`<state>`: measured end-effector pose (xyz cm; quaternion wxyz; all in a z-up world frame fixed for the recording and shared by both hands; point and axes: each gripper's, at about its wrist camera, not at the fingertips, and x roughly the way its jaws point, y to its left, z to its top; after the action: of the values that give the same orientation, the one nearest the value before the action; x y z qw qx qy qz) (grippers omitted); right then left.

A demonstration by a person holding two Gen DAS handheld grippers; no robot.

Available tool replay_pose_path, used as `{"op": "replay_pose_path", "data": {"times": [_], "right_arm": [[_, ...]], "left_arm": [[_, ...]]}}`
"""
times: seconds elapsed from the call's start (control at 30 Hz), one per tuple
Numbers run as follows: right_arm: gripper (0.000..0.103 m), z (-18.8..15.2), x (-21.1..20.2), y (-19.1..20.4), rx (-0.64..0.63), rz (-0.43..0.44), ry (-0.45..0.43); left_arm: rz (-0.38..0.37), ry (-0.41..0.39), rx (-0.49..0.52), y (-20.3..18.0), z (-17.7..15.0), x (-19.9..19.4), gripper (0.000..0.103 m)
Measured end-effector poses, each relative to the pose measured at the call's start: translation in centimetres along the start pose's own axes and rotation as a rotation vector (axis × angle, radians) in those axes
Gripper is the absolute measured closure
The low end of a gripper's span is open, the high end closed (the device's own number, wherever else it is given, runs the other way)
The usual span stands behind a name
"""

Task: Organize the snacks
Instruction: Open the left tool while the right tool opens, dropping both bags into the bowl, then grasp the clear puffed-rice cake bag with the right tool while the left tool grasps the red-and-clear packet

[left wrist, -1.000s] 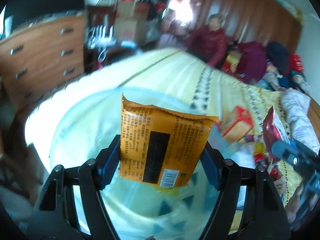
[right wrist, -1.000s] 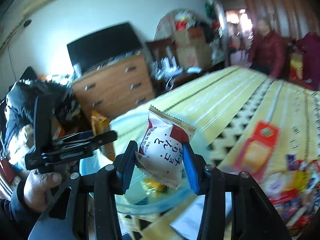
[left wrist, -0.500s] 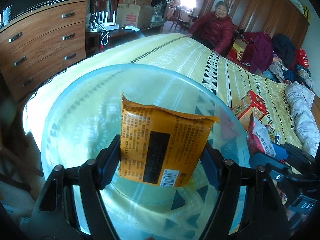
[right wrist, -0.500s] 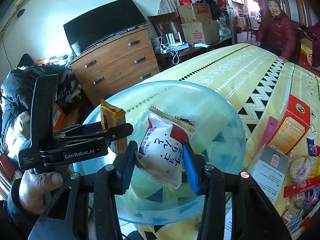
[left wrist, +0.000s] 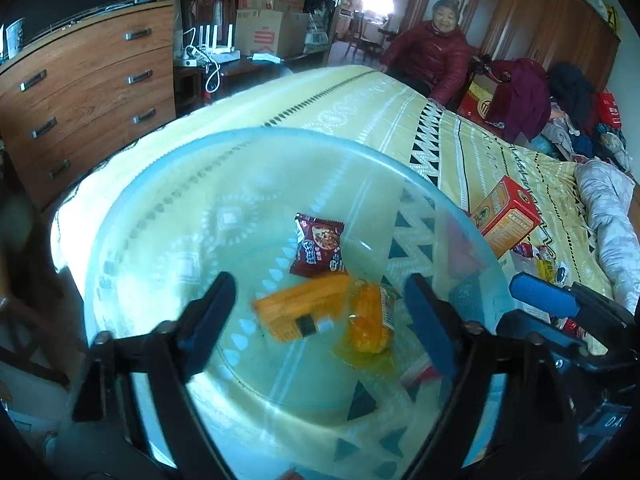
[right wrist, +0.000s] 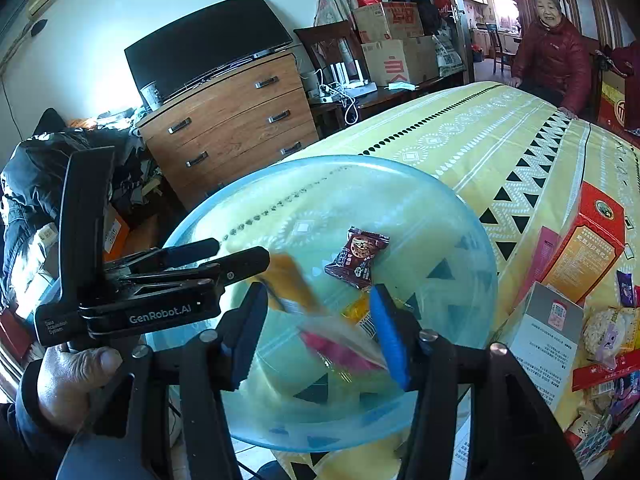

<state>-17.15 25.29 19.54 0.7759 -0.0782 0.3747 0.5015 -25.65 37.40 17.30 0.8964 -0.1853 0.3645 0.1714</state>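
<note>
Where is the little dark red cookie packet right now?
The dark red cookie packet lies inside the clear blue plastic bowl, near its middle in both wrist views, just beyond the blurred orange snack packet and ahead of both open claws.

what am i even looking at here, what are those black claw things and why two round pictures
Each picture comes from a fisheye camera mounted on a handheld two-finger gripper; a person holds one in each hand. No robot is involved. The left gripper and the right gripper both hang open over a clear blue bowl on a yellow bedspread. Neither holds anything. In the bowl are a brown cookie packet, an orange packet, blurred as if moving, a yellow wrapped snack and a blurred red-and-white packet. A red box and more snacks lie beside the bowl.
</note>
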Motion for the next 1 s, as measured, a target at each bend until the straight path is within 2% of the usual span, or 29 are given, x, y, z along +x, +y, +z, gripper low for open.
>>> {"op": "replay_pose_path", "data": {"times": [0.17, 0.27, 0.37, 0.4, 0.43, 0.47, 0.53, 0.57, 0.6, 0.7, 0.73, 0.83, 0.87, 0.93, 1.0], "right_arm": [[0.038, -0.1, -0.5, 0.0, 0.008, 0.002, -0.017], [0.038, -0.6, -2.1, -0.1, -0.008, -0.019, -0.043], [0.038, -2.4, -6.5, -0.6, -0.037, -0.099, -0.134], [0.037, -3.6, -9.3, -0.9, -0.06, -0.174, -0.207], [0.028, -5.0, -12.0, -1.2, -0.084, -0.262, -0.288], [0.004, -6.3, -14.3, -1.5, -0.099, -0.338, -0.355], [0.0, -10.3, -19.1, -3.0, -0.098, -0.512, -0.491], [0.0, -11.6, -20.1, -3.8, -0.079, -0.558, -0.483], [0.0, -13.4, -21.2, -5.9, -0.028, -0.598, -0.412], [0.003, -18.0, -23.0, -11.6, 0.141, -0.651, -0.269], [0.009, -19.7, -23.7, -14.1, 0.217, -0.668, -0.233], [0.017, -22.7, -25.0, -20.9, 0.412, -0.682, -0.189], [0.02, -23.4, -25.0, -23.0, 0.468, -0.668, -0.187], [0.021, -23.8, -23.7, -26.7, 0.558, -0.623, -0.172], [0.023, -23.7, -21.5, -28.2, 0.57, -0.576, -0.131]], "left_arm": [[0.016, -0.005, -0.006, -0.1, 0.2, -0.3, 0.0], [0.025, -0.038, -0.009, -0.2, 0.5, -1.2, 0.0], [0.019, -0.171, 0.057, -2.4, 0.8, -4.3, 0.0], [-0.004, -0.222, 0.093, -3.7, 0.9, -5.5, 0.0], [-0.021, -0.254, 0.116, -4.6, 0.9, -6.3, 0.0], [-0.061, -0.309, 0.156, -6.5, 0.7, -7.6, 0.0], [-0.146, -0.343, 0.197, -9.0, 0.3, -8.6, 0.0], [-0.212, -0.325, 0.217, -10.5, 0.0, -8.6, 0.0], [-0.301, -0.273, 0.247, -12.6, -0.5, -8.1, 0.0], [-0.444, -0.162, 0.315, -16.9, -2.3, -6.7, 0.0], [-0.463, -0.138, 0.335, -18.0, -2.9, -6.3, 0.0], [-0.516, -0.047, 0.37, -20.8, -5.0, -4.8, 0.0], [-0.528, -0.015, 0.371, -21.3, -5.5, -4.3, 0.0], [-0.527, 0.019, 0.379, -22.1, -6.2, -4.0, 0.0], [-0.511, 0.024, 0.386, -22.1, -6.6, -4.0, 0.0]]}}
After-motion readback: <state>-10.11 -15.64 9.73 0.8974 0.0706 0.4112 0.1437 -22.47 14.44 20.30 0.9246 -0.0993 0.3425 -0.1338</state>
